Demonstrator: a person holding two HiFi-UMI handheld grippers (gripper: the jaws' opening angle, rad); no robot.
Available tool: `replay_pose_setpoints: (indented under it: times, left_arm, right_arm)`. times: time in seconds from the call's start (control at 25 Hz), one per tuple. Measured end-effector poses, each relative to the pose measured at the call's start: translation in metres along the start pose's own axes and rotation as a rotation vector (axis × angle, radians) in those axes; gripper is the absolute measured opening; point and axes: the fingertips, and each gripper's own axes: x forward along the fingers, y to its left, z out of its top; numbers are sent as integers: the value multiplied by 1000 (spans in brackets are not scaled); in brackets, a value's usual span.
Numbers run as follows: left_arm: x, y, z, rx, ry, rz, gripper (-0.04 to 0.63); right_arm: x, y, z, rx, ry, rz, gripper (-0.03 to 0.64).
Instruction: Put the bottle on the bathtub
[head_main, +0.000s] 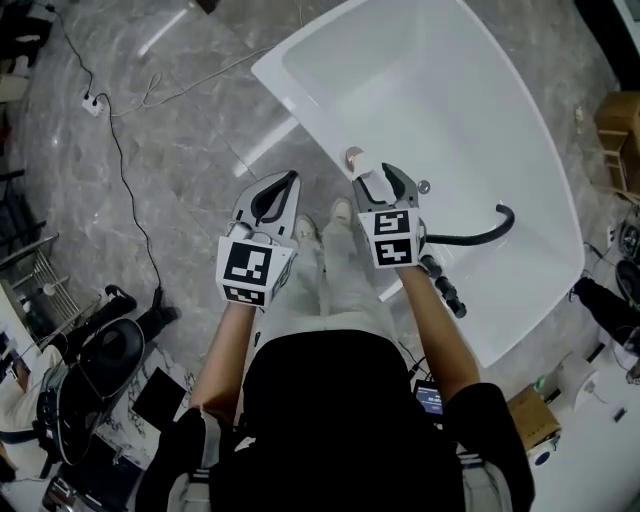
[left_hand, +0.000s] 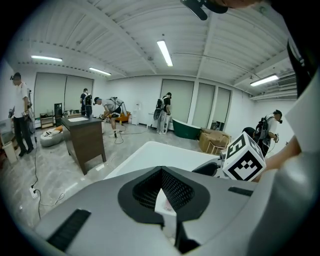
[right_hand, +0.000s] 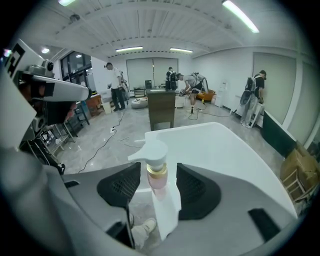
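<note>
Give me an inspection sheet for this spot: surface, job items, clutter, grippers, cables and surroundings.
Surface: white bathtub, a black hose lying inside.
Job's things: pink pump bottle at the near rim; base hidden.
Clutter: black gear on the floor, person's left.
Grippers: right gripper jaws apart, flanking the bottle; left gripper shut, empty.
Cables: black cable and power strip on the floor.
Surroundings: people and a dark cabinet across the room.
</note>
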Motion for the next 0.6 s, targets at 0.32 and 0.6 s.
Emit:
replay_pose_setpoints:
  times: [0.32, 0.6]
  left_arm:
    - [-10, 3, 38, 32, -51, -3, 12]
    - [-37, -10, 76, 40, -101, -3, 12]
  right_arm:
    - [-23, -4, 38, 3, -36, -20, 200]
    - [-71, -10, 94, -2, -160, -36, 143]
